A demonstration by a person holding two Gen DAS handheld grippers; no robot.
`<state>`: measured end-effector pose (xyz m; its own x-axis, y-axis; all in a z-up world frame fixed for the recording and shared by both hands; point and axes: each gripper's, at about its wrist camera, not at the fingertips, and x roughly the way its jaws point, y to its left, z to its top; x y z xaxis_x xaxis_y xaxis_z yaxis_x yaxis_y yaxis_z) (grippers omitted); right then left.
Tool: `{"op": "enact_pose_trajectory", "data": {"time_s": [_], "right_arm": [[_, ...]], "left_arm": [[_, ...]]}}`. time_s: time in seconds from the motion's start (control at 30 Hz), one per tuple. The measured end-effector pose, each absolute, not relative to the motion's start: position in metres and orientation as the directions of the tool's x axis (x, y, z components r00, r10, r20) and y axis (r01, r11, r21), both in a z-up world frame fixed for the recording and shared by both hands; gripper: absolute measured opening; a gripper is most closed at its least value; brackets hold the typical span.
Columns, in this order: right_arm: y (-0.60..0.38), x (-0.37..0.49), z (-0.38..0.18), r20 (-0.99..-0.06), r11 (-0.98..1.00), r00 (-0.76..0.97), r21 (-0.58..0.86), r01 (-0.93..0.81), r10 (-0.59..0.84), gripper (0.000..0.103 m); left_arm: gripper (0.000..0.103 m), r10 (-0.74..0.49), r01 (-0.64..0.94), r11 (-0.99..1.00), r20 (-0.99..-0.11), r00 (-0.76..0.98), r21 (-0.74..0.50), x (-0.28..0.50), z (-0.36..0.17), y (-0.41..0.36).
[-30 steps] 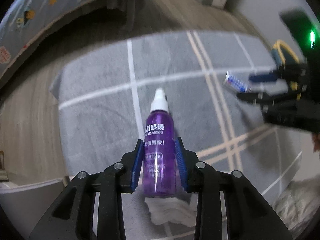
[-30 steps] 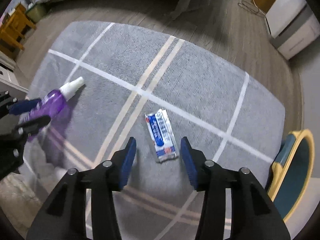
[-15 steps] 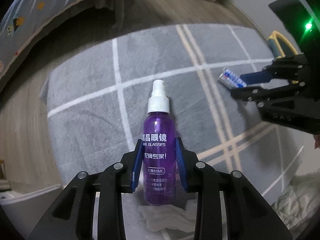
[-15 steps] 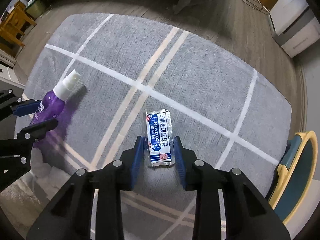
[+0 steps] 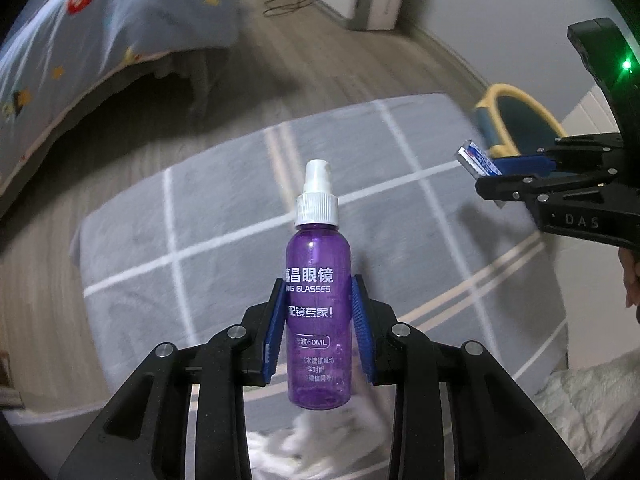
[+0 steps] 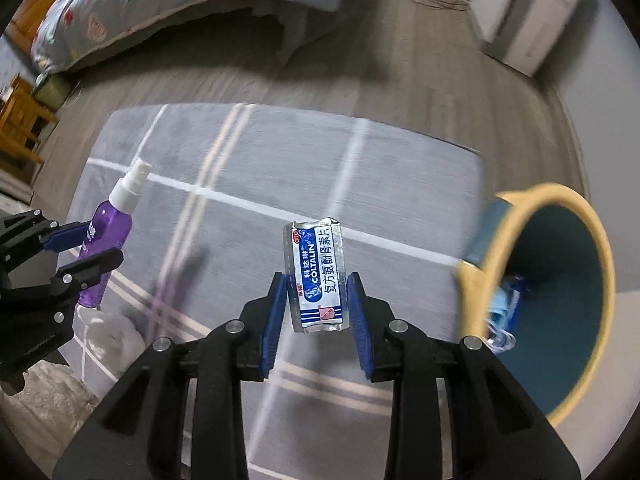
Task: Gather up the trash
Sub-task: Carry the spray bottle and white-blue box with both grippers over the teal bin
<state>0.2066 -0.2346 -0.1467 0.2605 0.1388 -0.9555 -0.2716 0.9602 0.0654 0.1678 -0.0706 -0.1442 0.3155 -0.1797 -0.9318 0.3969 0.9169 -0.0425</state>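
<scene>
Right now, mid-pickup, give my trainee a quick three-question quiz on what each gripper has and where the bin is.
1. True or false: the left gripper holds a purple spray bottle.
2. What is clamped in the right gripper?
3. In the right wrist view, the bin lies: A) left of the rug, B) right of it, C) on the bed.

Key: 1 true. 2 a blue-and-white pill packet. 3 B.

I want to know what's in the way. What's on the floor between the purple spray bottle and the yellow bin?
In the right wrist view, only the grey rug lies between the purple spray bottle and the yellow bin; the held blue packet hangs above that stretch.
</scene>
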Motion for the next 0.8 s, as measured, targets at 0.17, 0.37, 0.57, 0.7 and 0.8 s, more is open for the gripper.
{"op": "enact_pose_trajectory", "data": {"time_s": [0.17,0.37,0.57,0.7,0.8], "right_arm": [[-0.285,0.201,-0.134,-0.944,0.978,0.299,0.080,-0.191,0.136,0.031],[-0.348,0.187,-0.132,-0.943,0.992,0.315,0.085,-0.088,0.109,0.031],[-0.399,0.171,-0.138,-0.945,0.996,0.317,0.087,-0.007,0.084,0.031],[-0.430,0.164,-0.140,-0.943,0.993,0.322,0.102,0.052,0.080,0.031],[-0.454,0.162,-0.140,-0.937,0.985,0.336,0.134,0.111,0.089,0.031]], "left_arm": [[0.033,-0.215,0.467,0.883,-0.920,0.327,-0.041,0.163,-0.133,-0.122],[0.033,-0.265,0.546,0.835,-0.913,0.309,-0.058,0.154,-0.130,-0.180],[0.033,-0.299,0.598,0.797,-0.914,0.275,-0.081,0.149,-0.131,-0.231],[0.033,-0.302,0.643,0.764,-0.914,0.272,-0.062,0.146,-0.129,-0.264],[0.033,-0.294,0.662,0.748,-0.921,0.256,-0.055,0.150,-0.131,-0.284]]}}
